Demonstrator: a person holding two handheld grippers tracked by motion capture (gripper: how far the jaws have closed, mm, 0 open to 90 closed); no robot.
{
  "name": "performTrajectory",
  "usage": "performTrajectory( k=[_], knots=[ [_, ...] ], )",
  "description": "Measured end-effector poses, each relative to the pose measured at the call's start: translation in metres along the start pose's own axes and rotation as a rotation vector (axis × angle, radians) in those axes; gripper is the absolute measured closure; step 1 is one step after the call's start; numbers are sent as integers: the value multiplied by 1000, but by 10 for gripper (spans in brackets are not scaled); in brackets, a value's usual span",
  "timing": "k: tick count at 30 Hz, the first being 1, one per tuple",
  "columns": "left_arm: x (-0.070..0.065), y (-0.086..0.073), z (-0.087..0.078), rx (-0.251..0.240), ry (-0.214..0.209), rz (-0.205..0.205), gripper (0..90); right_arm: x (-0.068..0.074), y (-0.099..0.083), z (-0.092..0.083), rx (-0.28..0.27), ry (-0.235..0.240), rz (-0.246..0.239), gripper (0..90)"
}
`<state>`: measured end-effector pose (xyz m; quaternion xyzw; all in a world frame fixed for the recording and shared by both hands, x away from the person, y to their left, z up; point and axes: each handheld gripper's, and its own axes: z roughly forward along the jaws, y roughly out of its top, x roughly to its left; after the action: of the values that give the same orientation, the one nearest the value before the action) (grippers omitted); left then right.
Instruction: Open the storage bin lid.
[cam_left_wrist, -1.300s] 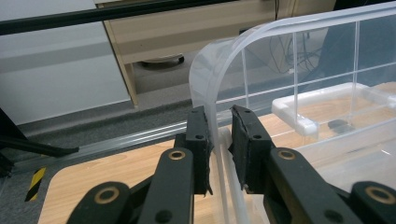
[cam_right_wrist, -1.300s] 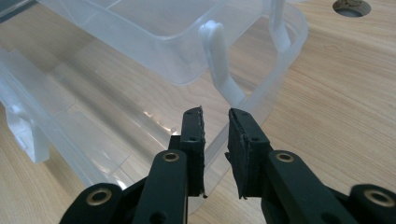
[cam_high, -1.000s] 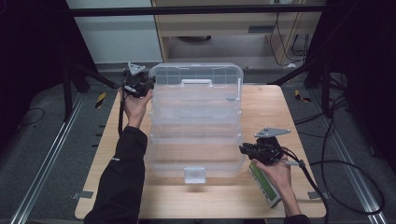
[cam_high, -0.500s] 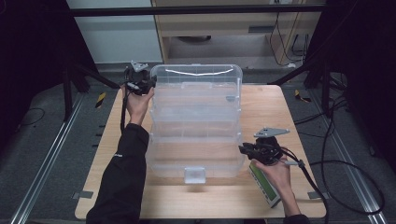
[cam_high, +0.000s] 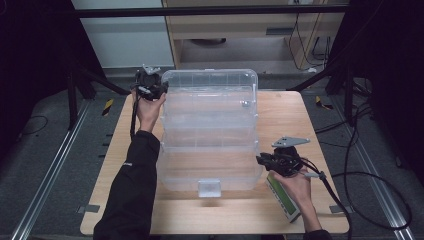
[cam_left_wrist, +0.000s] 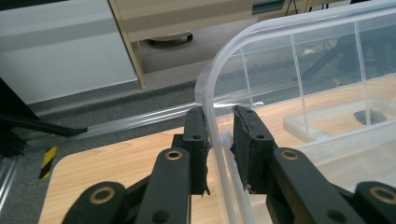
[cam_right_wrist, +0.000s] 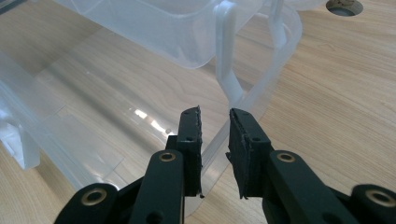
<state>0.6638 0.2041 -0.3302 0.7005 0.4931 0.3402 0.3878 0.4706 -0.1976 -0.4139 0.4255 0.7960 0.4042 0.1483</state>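
Box: a large clear plastic box (cam_high: 210, 130) lay in the middle of the wooden table (cam_high: 285, 107), with its long side running from near to far. It was open, and its lid (cam_high: 210, 82) stood up at the far end.
Latch: a small pale latch (cam_high: 209, 188) sat on the near wall of the box, not fastened to anything.
Why the lid stood: in my judgement the lid was kept raised by the left gripper, because it would probably fall open or shut without support.
Left gripper: the left gripper (cam_left_wrist: 219, 135) was at the far left corner of the lid, and the thin rim (cam_left_wrist: 210, 100) passed between its two jaws. The left pad touched the rim; the right pad (cam_left_wrist: 243, 135) stood a little apart from it. So the jaws were narrow, but I cannot tell whether they really pressed the rim.
Why the right hand was near: it seemed placed to steady the lower part of the box while the lid was moved.
Right gripper: the right gripper (cam_right_wrist: 215, 140) was at the near right corner of the box. Its jaws were narrowly open over the clear edge (cam_right_wrist: 261, 107), and a gap showed between the pads, so it seemed to hold nothing.
Other thing: a green and white packet (cam_high: 283, 196) lay on the table under the right hand (cam_high: 295, 182), near the right edge.
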Motion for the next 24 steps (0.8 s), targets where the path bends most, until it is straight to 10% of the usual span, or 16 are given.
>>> performTrajectory(
  k=[12, 24],
  knots=[
    [13, -5, -5, -4, -50, -26, 715, 2, -1, -2, -10, -8, -11, 786],
    [20, -26, -60, -61, -103, -23, 665, 2, 0, -2, -5, -6, 0, 784]
  ],
)
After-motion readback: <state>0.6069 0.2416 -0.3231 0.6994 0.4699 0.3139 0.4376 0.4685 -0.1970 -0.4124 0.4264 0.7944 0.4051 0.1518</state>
